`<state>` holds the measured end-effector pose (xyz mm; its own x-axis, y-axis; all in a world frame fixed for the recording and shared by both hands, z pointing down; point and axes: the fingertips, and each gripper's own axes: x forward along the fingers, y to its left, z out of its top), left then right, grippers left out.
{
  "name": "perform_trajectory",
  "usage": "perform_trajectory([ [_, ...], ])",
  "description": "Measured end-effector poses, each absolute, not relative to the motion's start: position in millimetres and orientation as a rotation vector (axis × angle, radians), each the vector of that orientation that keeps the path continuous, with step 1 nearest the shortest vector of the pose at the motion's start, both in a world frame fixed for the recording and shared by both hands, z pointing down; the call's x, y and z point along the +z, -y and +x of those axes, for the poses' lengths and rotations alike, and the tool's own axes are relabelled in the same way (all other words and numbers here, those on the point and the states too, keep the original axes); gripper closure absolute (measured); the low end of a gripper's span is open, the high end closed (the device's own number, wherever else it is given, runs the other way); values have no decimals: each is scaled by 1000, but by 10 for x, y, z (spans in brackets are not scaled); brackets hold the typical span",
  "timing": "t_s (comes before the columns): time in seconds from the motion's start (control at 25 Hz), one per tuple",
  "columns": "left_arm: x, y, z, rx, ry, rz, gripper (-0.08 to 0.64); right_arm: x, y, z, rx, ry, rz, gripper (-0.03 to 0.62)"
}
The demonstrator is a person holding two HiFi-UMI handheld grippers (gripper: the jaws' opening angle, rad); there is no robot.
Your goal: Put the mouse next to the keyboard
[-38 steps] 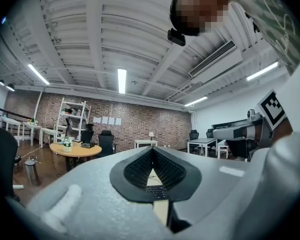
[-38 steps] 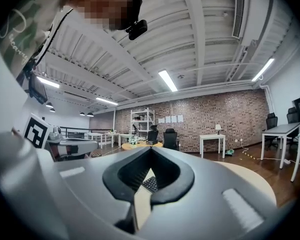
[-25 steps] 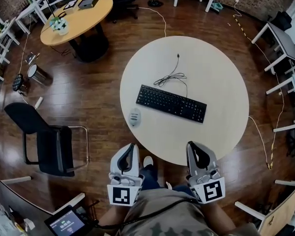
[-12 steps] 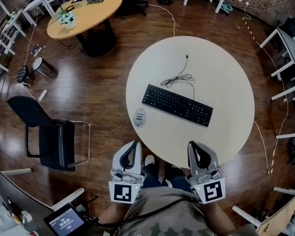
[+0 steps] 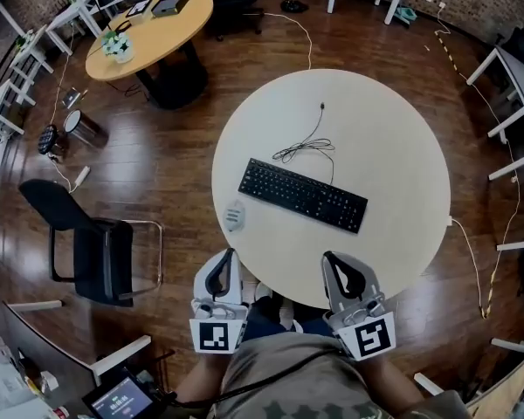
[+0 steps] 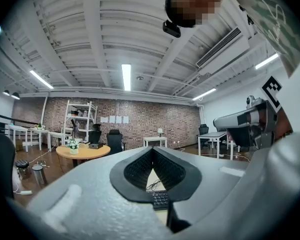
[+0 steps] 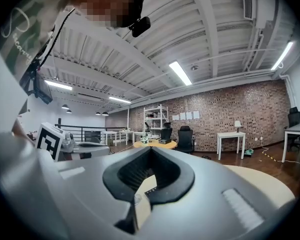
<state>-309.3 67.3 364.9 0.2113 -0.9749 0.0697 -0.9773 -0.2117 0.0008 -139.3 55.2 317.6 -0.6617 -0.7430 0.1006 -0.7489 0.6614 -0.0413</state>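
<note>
Obs: What's around the work area, and is anything in the way?
Op: I see the round table (image 5: 402, 147) with the keyboard (image 5: 302, 195) lying slantwise across its middle and its cable (image 5: 307, 142) looped behind it. The mouse (image 5: 236, 216) sits by the table's left edge, just off the keyboard's left end, not touching it. There is only bare tabletop between the mouse and my grippers. On the floor to the left are a black chair (image 5: 87, 243) and a bin (image 5: 80, 127), with a wooden table (image 5: 148, 24) farther off.
Obs: Grippers?
Op: The left gripper (image 5: 224, 256) is closed and empty, its tip just outside the rim, near the mouse. The right gripper (image 5: 329, 258) is also closed with nothing between its jaws, its tip over the near edge.
Obs: Any change against a second ago?
Op: Both grippers have edged in toward the tabletop. Mouse and keyboard lie as before, and the jaws are unchanged
</note>
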Motion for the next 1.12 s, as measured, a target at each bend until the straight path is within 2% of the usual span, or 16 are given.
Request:
perform_trajectory([
  [0.4, 3969, -320, -3181, 26, 2021, 2373, 558, 3213, -416, -1262, 112, 2801, 1225, 588],
  [1.12, 4659, 67, -3391, 218, 1899, 2401, 557, 3265, -355, -1375, 85, 2746, 1326, 588],
])
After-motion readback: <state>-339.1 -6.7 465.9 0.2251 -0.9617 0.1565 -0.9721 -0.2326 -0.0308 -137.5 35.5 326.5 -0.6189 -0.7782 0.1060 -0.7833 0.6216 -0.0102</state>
